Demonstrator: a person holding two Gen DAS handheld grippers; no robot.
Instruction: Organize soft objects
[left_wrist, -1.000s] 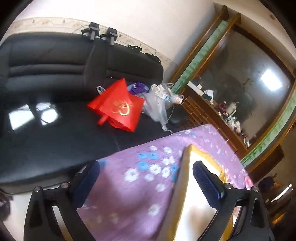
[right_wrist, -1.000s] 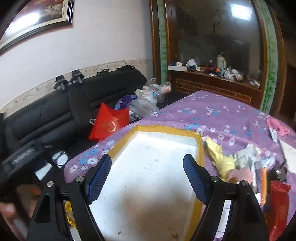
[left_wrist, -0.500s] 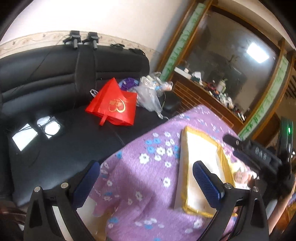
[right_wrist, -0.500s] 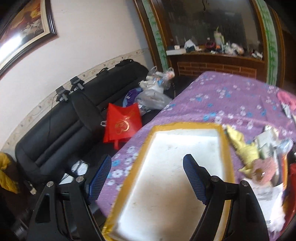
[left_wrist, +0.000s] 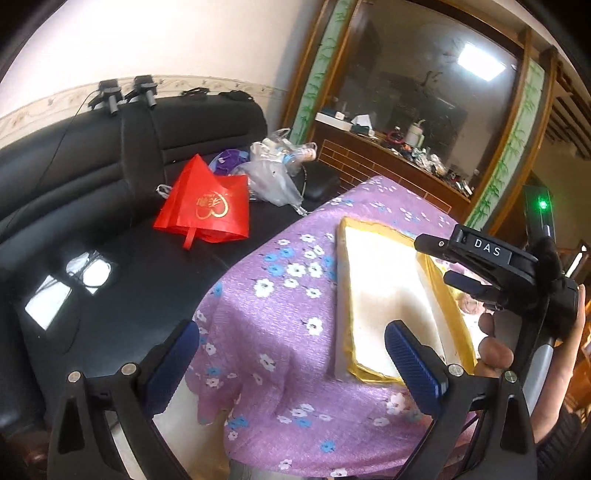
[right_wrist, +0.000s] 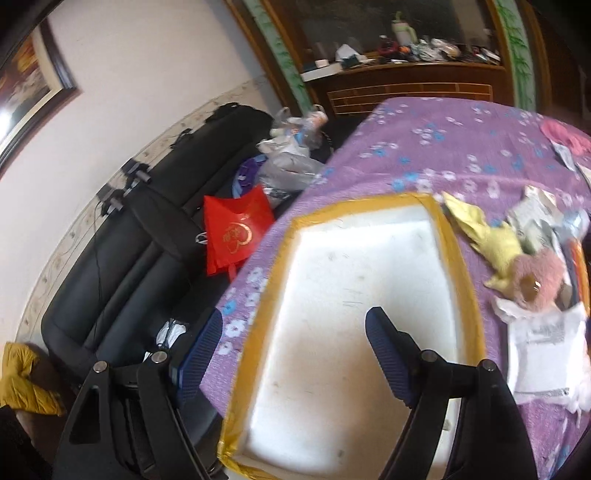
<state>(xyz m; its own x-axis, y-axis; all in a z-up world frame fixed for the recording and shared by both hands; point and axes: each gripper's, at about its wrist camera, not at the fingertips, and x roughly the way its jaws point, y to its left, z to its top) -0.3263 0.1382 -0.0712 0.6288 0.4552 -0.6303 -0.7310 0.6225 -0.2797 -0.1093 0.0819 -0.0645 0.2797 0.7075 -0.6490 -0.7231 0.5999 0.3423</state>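
Note:
A white foam tray with a yellow taped rim (right_wrist: 458, 266) lies on the purple flowered tablecloth (right_wrist: 461, 162); it also shows in the left wrist view (left_wrist: 347, 295). A yellow cloth (right_wrist: 487, 240) and a pink fluffy item (right_wrist: 543, 273) lie just right of the tray among papers. My right gripper (right_wrist: 295, 358) is open and empty above the tray's near end. My left gripper (left_wrist: 291, 362) is open and empty over the table's left corner. The right gripper's body (left_wrist: 491, 266) shows at the right of the left wrist view.
A black sofa (left_wrist: 74, 184) stands left of the table with a red bag (left_wrist: 210, 203) and plastic bags (left_wrist: 273, 170) on it. A wooden cabinet (left_wrist: 388, 162) with clutter is behind. Papers (right_wrist: 546, 350) and a pink cloth (right_wrist: 561, 133) lie on the table's right side.
Both grippers have pulled back and up from the table, so more of the tray and tablecloth shows. The right gripper has come into the left wrist view. Both jaws stay open.

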